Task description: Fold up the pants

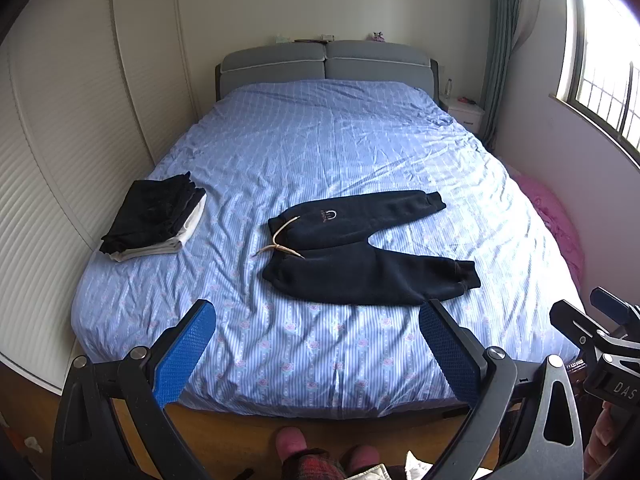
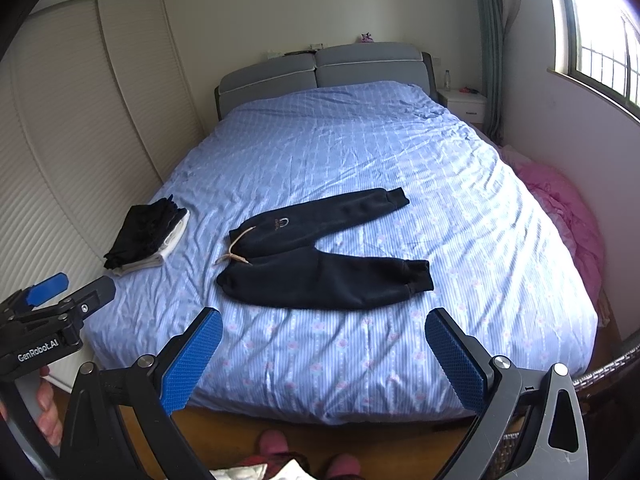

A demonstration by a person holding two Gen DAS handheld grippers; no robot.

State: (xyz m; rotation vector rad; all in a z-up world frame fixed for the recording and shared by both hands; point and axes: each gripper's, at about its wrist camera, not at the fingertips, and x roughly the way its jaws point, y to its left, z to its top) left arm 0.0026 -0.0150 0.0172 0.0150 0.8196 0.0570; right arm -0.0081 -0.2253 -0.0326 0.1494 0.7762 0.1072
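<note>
Dark navy pants (image 1: pixel 360 256) lie spread flat on the blue striped bed (image 1: pixel 320 144), waistband to the left with a beige drawstring (image 1: pixel 278 242), legs pointing right and splayed apart. They also show in the right wrist view (image 2: pixel 320 272). My left gripper (image 1: pixel 316 312) is open and empty, held over the foot of the bed, short of the pants. My right gripper (image 2: pixel 324 320) is open and empty too, at a similar distance. The right gripper's body shows at the right edge of the left wrist view (image 1: pixel 600 328); the left gripper's body (image 2: pixel 60 312) shows in the right wrist view.
A stack of folded dark and white clothes (image 1: pixel 154 218) sits at the bed's left edge, next to white slatted wardrobe doors (image 1: pixel 52 160). A pink heap (image 2: pixel 568 208) lies beside the bed on the right. A grey headboard (image 1: pixel 326 60), nightstand (image 1: pixel 466 114) and window (image 1: pixel 600 80) are beyond.
</note>
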